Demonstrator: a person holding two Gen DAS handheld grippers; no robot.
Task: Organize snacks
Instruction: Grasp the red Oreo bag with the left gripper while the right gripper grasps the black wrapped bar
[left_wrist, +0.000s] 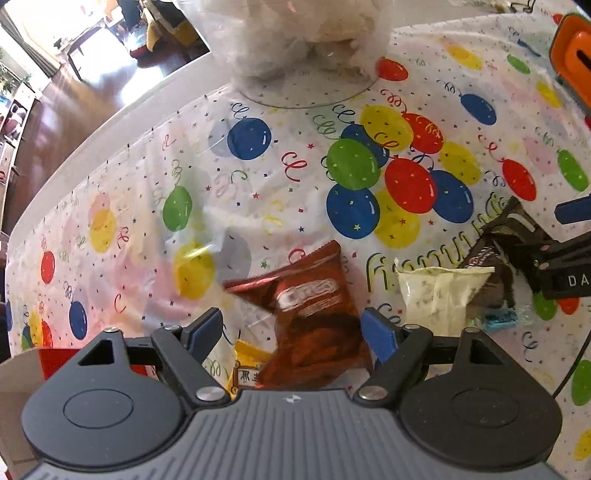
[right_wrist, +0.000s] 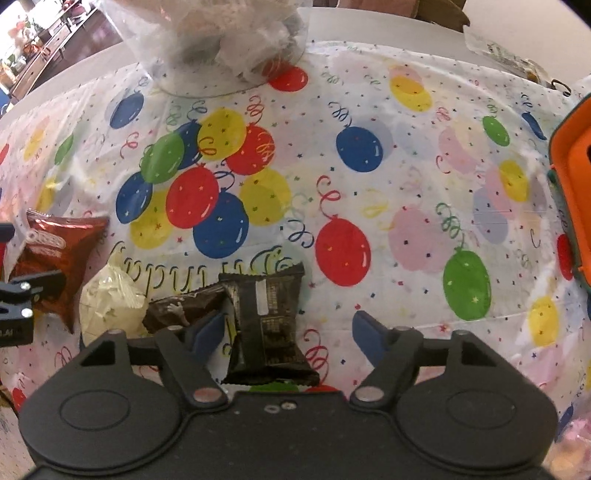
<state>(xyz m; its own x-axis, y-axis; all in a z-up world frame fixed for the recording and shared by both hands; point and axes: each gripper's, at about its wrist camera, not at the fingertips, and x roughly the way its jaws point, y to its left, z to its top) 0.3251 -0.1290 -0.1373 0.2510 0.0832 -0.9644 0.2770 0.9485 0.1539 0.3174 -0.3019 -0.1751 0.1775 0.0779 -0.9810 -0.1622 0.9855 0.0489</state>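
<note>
Red foil marks the snack your left gripper (left_wrist: 291, 328) has over it: the red Oreo packet (left_wrist: 314, 314) lies low in the centre of the left wrist view, between the two blue pads, and the jaws stand released around it with a gap showing at each side. Your right gripper (right_wrist: 288, 328) is spread too, with the black snack packet (right_wrist: 266, 317) lying between its fingers; the left pad sits right at the packet's edge (touching or just short, you cannot tell), while the right pad is clearly apart from it. A cream wrapper (right_wrist: 110, 306) and a dark brown packet (right_wrist: 184, 306) lie at lower left of the right wrist view, beside the black one. Everything rests on a balloon-print tablecloth (right_wrist: 406, 166). At the top of both views stands a clear plastic container (left_wrist: 295, 44) with pale contents, and an orange box (right_wrist: 576, 184) cuts into the right edge.
</note>
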